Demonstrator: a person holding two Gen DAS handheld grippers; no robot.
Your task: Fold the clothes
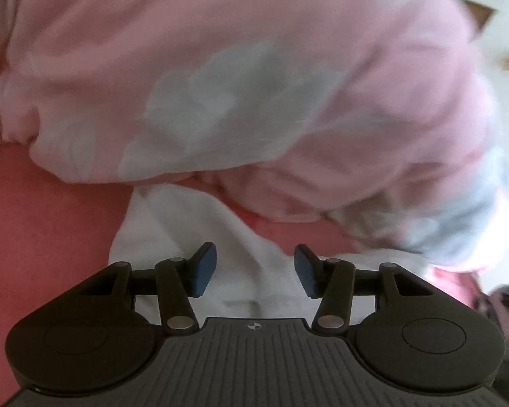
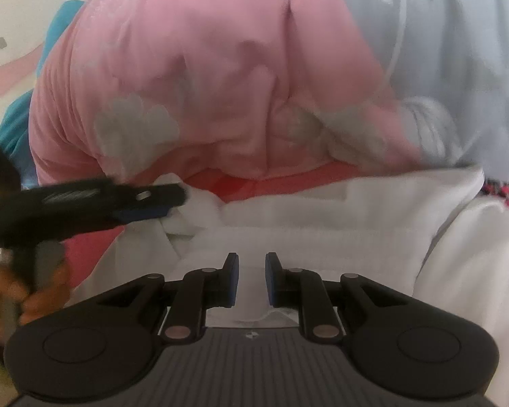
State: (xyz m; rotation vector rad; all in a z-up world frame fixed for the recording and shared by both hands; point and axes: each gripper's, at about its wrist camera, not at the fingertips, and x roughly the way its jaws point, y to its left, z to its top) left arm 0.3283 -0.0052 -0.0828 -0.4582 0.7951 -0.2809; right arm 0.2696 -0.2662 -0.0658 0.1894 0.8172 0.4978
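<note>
Hovering over white garment (image 2: 322, 224), both jaws apart.

No words, numbers or brand names can be read in either view; both are blurred, and any marks are too small to tell.
</note>
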